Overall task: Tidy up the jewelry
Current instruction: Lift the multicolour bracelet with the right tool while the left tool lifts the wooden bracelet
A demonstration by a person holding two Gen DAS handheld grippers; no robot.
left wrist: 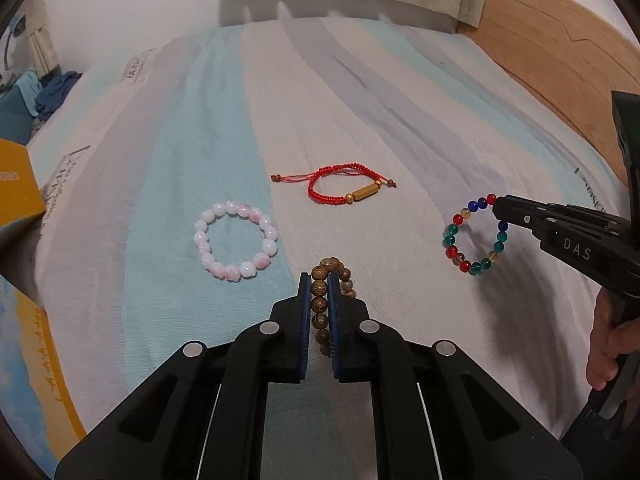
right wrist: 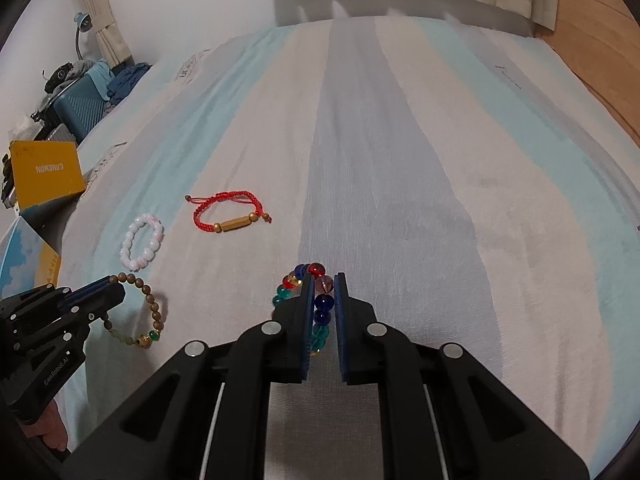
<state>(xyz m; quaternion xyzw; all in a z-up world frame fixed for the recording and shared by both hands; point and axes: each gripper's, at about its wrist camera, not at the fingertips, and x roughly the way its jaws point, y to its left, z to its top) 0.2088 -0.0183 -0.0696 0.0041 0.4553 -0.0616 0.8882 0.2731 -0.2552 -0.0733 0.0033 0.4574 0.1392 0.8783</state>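
My left gripper point(left wrist: 319, 280) is shut on a brown wooden-bead bracelet point(left wrist: 320, 304), held over the striped bedsheet; it also shows in the right wrist view point(right wrist: 148, 312) at the lower left. My right gripper point(right wrist: 323, 280) is shut on a multicoloured glass-bead bracelet point(right wrist: 323, 305), which hangs from its tips in the left wrist view point(left wrist: 476, 236). A pink-white bead bracelet point(left wrist: 236, 240) point(right wrist: 142, 246) and a red cord bracelet with a gold tube point(left wrist: 344, 188) point(right wrist: 230, 216) lie flat on the bed.
A yellow box point(right wrist: 46, 174) point(left wrist: 18, 184) sits at the bed's left edge, above another printed box point(right wrist: 24, 256). A suitcase with clothes point(right wrist: 80, 100) stands beyond. A wooden headboard point(left wrist: 560, 60) runs along the right side.
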